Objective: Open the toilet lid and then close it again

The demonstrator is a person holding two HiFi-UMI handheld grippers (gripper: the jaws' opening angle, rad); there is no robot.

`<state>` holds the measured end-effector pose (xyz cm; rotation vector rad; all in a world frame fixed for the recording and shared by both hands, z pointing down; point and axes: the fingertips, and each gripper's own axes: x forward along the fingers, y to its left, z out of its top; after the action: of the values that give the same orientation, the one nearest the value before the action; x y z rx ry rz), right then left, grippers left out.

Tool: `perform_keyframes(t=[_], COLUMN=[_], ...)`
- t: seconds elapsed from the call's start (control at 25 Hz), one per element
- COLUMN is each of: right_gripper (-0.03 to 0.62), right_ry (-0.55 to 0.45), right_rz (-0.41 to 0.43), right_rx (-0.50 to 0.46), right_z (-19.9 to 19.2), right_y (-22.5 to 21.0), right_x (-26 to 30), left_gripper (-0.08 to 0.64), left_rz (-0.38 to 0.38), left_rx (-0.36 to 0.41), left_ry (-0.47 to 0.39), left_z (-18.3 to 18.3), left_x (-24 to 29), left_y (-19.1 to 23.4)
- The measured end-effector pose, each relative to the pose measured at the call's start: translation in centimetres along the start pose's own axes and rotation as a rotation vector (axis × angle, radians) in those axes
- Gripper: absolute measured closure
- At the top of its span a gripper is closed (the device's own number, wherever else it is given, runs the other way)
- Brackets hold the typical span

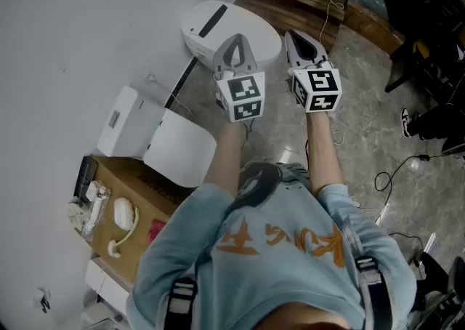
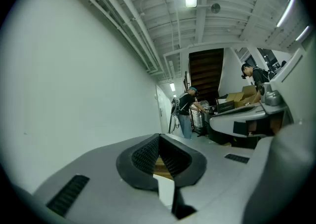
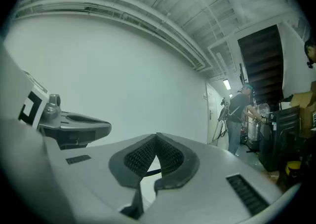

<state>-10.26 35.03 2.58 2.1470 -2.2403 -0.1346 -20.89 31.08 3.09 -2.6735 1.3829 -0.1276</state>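
Hovering my shut, empty left gripper [image 2: 158,137] and right gripper [image 3: 156,137] near the closed white oval toilet lid [image 1: 196,41], I judge lifting its rim comes next.

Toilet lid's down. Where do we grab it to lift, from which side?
Likely the rounded front rim of the toilet lid, the end away from the wall and the dark strip at its back. Come from the open floor side, hooking under the edge: it lies flat and closed, so only that lip offers purchase.
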Motion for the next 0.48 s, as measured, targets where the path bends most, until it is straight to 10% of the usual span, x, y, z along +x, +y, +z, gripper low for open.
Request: perform_keyframes(t=[0.48], right_gripper=[0.580], right_ry=[-0.032], right_rz=[-0.096], right_rx=[0.104], right_z=[-1.7], right_y=[-6.9], right_x=[-3.3], left_gripper=[0.534], left_rz=[0.061], left_rx=[0.003], left_ry=[0.037], left_z=[-1.5], left_x=[0.1], left_y=[-1.7])
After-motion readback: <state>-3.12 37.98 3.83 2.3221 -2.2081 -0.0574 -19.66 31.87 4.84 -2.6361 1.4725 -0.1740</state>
